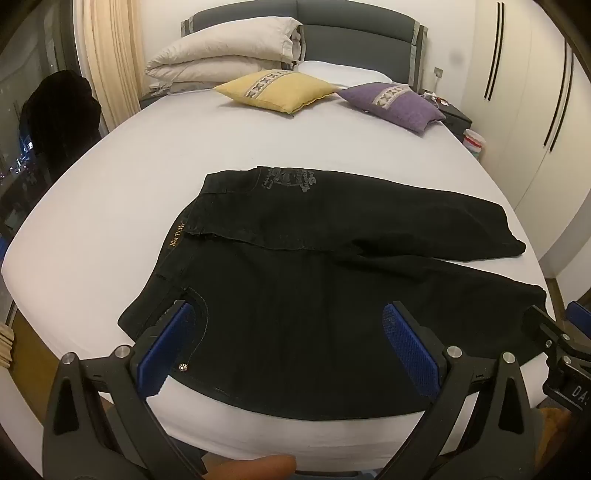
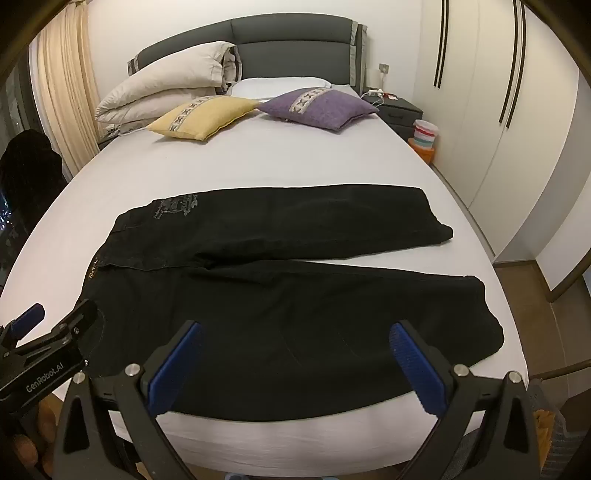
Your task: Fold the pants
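Left wrist view
left gripper (image 1: pixel 288 328): jaws wide apart, nothing clamped, over the near waist end of the pants
pants (image 1: pixel 314 266): black jeans, flat on the near part of the bed, waistband left, two legs running right, far leg split off from the near one
bed (image 1: pixel 258 140): white sheet, smooth, fills most of the view
headboard (image 1: pixel 354 33): grey, padded, far end
duvet (image 1: pixel 221 55): cream, folded, far left
cushions: yellow cushion (image 1: pixel 277 88) and purple cushion (image 1: pixel 395 105) side by side, far
right gripper (image 1: pixel 561 332): only part shows at right edge

Right wrist view
right gripper (image 2: pixel 295 350): fingers spread wide, empty, over the near leg
pants (image 2: pixel 295 302): same layout, hems at right near the bed edge
bed (image 2: pixel 295 158): white, uncluttered between pants and cushions
wardrobe (image 2: pixel 517 110): white doors, right
nightstand (image 2: pixel 400 107): dark, far right
curtain (image 2: pixel 62 92): cream, far left
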### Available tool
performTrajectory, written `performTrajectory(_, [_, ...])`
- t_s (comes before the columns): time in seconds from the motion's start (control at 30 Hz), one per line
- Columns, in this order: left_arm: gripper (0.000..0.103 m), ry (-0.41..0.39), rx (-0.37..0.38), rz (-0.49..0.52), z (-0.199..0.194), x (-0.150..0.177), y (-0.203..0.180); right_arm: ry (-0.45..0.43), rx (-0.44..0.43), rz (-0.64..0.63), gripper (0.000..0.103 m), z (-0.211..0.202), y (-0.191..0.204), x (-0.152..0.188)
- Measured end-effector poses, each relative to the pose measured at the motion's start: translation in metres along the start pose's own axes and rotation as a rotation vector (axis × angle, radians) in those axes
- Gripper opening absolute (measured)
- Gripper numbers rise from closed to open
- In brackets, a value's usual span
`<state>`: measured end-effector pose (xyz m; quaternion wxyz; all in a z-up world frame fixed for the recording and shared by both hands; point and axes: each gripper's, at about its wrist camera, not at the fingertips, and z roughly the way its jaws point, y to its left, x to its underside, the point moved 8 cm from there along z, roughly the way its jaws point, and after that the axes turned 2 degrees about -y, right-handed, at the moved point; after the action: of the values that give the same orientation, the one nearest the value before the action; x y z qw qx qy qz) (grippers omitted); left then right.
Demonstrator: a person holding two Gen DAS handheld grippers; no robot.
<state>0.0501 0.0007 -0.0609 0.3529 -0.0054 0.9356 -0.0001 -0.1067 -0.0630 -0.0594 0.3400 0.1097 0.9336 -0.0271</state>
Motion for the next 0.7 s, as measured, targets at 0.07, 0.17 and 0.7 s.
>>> performTrajectory(0.07, [0.103,-0.004,-0.002,0.000,-0.0010,-0.0008,0.0003,0.007,0.000,0.001,0.103,0.0006,-0.0003,0.0010])
performTrajectory(0.17, [0.103,-0.004,-0.006,0.007,0.0032,0.0045,-0.0008,0.007,0.000,0.000,0.103,0.0022,-0.0013,0.0015])
performTrajectory(0.7, [0.103,0.005,0.001,0.002,0.0024,0.0048,0.0044,0.000,0.005,-0.004,0.103,0.0024,-0.0018,0.0045])
